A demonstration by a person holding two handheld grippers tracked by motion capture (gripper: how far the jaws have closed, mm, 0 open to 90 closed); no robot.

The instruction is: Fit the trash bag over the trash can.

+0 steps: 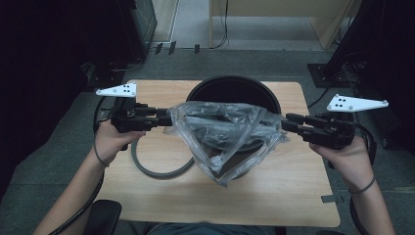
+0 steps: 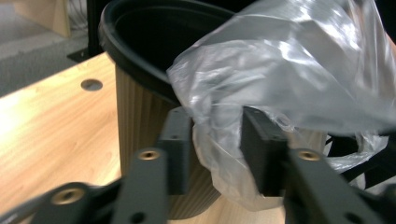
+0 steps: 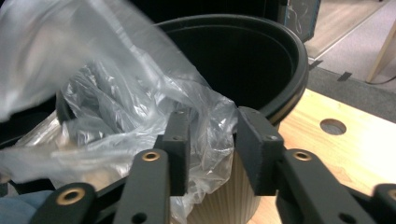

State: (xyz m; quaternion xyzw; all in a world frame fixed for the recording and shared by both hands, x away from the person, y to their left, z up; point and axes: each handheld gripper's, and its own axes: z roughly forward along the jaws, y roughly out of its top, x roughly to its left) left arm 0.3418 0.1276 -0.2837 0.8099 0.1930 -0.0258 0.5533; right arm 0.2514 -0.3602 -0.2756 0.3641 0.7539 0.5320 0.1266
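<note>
Both grippers, left gripper [image 1: 166, 119] and right gripper [image 1: 286, 123], grasping clear plastic bag [image 1: 222, 137] edges; best stretch mouth wide, lower evenly over black bin [image 1: 235, 88] rim.

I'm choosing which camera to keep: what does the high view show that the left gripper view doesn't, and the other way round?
High view: the left hand and right hand, the right tool, and a grey ring lying flat on the table beside the bin. Left gripper view: the bin's ribbed tan wall, a round hole in the tabletop, and the bag bunched between the left tool's jaws. Both: the clear bag, the black-rimmed bin and the wooden table.
</note>
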